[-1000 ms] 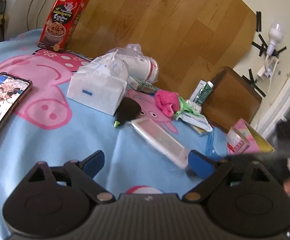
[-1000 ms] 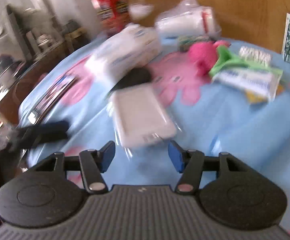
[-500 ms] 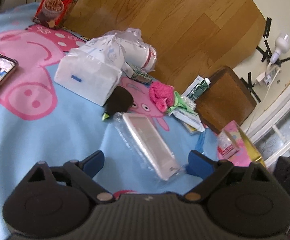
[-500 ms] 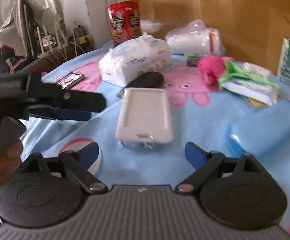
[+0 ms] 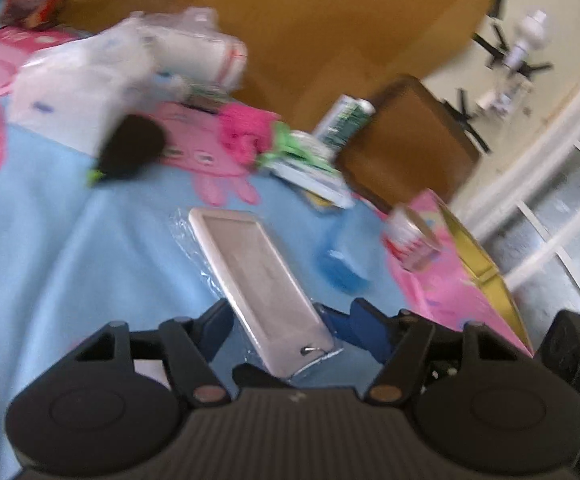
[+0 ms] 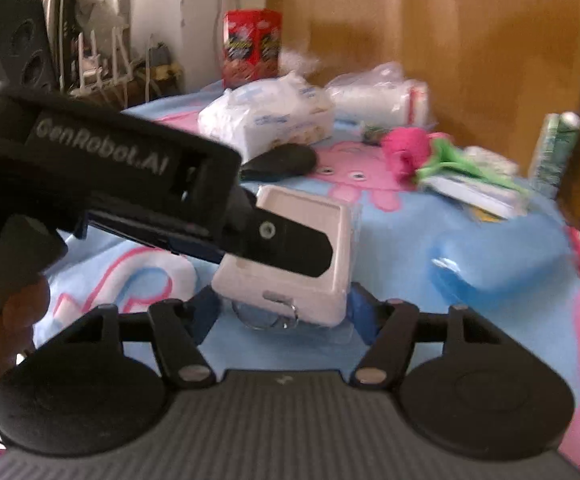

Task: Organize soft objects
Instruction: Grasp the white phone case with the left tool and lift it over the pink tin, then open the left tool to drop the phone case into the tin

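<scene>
Pink case (image 6: pixel 290 252) is bracketed by both grippers — left (image 5: pixel 285 326) and right (image 6: pixel 281 312) — contact unclear, grip cannot be told; sorting judged barely begun.

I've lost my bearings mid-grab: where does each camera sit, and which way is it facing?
Left wrist: on the left gripper, facing along the white card holder toward the pink sock and wooden board; own fingers show.
Right wrist: on the right gripper, facing the holder's near end; the left gripper and a hand enter from the left.
Shared: holder, sock, tissue pack.
</scene>
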Motion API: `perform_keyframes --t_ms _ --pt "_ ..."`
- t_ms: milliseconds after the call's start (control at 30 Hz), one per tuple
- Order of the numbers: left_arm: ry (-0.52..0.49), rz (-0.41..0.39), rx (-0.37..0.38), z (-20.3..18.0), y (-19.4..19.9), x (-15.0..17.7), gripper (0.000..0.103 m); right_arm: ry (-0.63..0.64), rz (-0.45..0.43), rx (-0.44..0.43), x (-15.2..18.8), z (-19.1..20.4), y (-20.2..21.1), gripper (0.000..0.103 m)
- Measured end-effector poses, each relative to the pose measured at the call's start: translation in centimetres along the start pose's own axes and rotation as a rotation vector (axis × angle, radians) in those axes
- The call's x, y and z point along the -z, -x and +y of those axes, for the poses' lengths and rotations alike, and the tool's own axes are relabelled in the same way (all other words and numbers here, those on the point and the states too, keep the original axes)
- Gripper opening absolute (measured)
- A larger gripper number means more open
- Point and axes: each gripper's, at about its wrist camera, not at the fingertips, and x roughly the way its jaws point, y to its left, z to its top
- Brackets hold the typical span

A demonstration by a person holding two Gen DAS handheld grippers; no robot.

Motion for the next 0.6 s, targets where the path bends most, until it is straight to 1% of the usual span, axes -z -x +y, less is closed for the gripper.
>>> perform_keyframes --t_ms 100,167,233,300,433,533,600 --pt "-0.084 -0.01 0.036 -3.8 -0.5 -0.7 0.065 0.015 -0.088 0.094 0.7 -0.5 3.0 0.07" --pt "-0.147 -0.01 0.062 -6.7 -1.4 -1.6 0.065 0.004 -0.15 0.168 0.6 -1.8 5.0 0.07" --pt "-0.217 -0.005 0.092 -10.2 -3.0 -2.5 0.065 -0.017 -0.203 0.244 0.6 -3.6 7.0 0.07" --pt "-0.281 0.002 0.131 -13.8 -4.9 -2.8 0.065 -0.041 -0.237 0.311 0.8 -5.6 8.9 0.07" --pt "-0.392 0.04 0.224 -21.0 -9.6 -2.6 0.065 -0.118 -0.274 0.45 2.0 -10.8 13.1 0.07" --pt "-0.423 0.088 0.293 -25.2 -13.5 -1.8 0.065 -0.186 -0.27 0.544 3.6 -14.7 15.8 0.07" --pt "-0.433 0.118 0.325 -27.3 -15.9 -0.9 0.065 -0.23 -0.258 0.588 4.7 -16.6 17.0 0.07"
